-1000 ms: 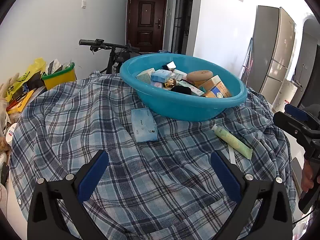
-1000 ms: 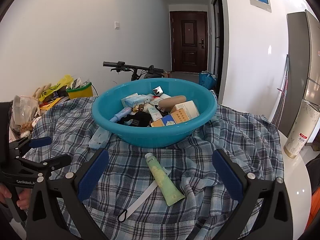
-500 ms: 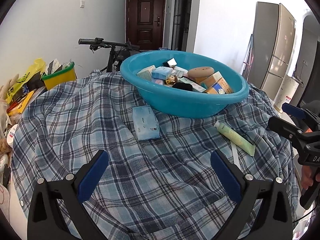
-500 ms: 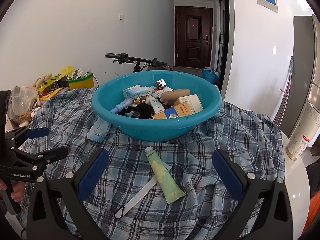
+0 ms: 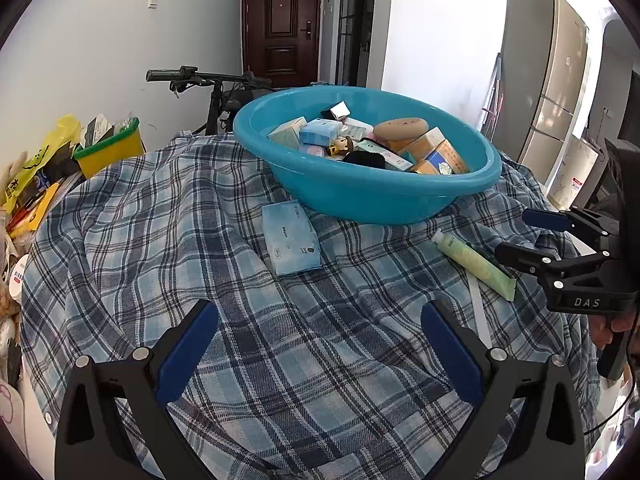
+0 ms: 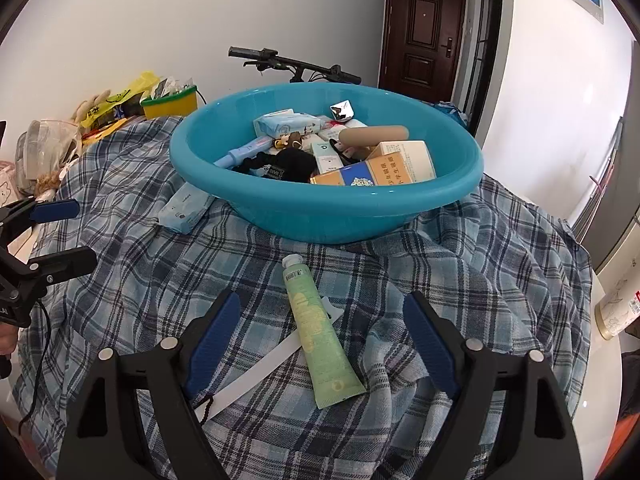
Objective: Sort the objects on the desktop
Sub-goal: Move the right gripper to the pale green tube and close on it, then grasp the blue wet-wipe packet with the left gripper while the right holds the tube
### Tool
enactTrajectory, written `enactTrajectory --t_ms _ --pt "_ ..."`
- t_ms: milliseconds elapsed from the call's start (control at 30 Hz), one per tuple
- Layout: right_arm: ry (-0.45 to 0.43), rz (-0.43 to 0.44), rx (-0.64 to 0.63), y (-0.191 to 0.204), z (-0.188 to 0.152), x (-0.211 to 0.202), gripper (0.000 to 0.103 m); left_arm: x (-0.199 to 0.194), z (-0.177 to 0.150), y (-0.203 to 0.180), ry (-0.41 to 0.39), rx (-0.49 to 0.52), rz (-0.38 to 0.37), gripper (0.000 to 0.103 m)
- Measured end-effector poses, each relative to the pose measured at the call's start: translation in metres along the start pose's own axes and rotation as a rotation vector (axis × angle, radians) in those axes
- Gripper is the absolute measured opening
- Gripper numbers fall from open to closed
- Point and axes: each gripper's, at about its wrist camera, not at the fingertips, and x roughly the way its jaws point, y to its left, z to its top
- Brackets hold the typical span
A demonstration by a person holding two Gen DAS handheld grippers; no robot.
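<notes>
A teal basin [image 5: 360, 196] [image 6: 320, 220] holding several boxes, packs and small items stands on a plaid cloth [image 5: 160, 240]. A light blue tissue pack [image 5: 290, 240] [image 6: 184, 208] lies left of the basin. A green tube [image 6: 320, 332] [image 5: 474, 262] lies in front of it, over a white strip [image 6: 260, 372]. My left gripper [image 5: 320, 344] is open and empty above the cloth, short of the tissue pack. My right gripper [image 6: 320, 340] is open with the green tube lying between its fingers. Each gripper also shows in the other's view: the right [image 5: 524, 236], the left [image 6: 64, 236].
A yellow bin [image 5: 110, 148] and bags clutter the table's far left. A bicycle [image 5: 208, 80] stands behind the table. A white canister [image 6: 616, 308] stands at the right edge. A fridge [image 5: 548, 80] is at the right.
Both grippers have moved forward and lower toward the table. The right gripper's fingers now straddle the green tube. The objects have not moved.
</notes>
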Motion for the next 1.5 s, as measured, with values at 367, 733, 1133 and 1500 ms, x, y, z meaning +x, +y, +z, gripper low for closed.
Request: enactTrajectory --t_ms 367,733,1133,1500 --pt "0.092 -0.001 -0.115 0.009 0.008 0.043 0.056 0.033 0.016 0.007 0.1 0.005 -0.073 0.079" --pt "0.146 0.069 -0.103 0.005 0.003 0.071 0.025 0.033 0.013 0.014 0.099 0.003 -0.072 0.079" --pt "0.091 0.086 0.008 0.002 0.004 0.035 0.022 0.062 0.039 0.012 0.078 0.041 -0.067 0.087" --pt "0.059 0.133 0.085 -0.001 0.002 0.017 0.022 0.103 0.05 0.021 0.182 0.086 -0.129 0.031"
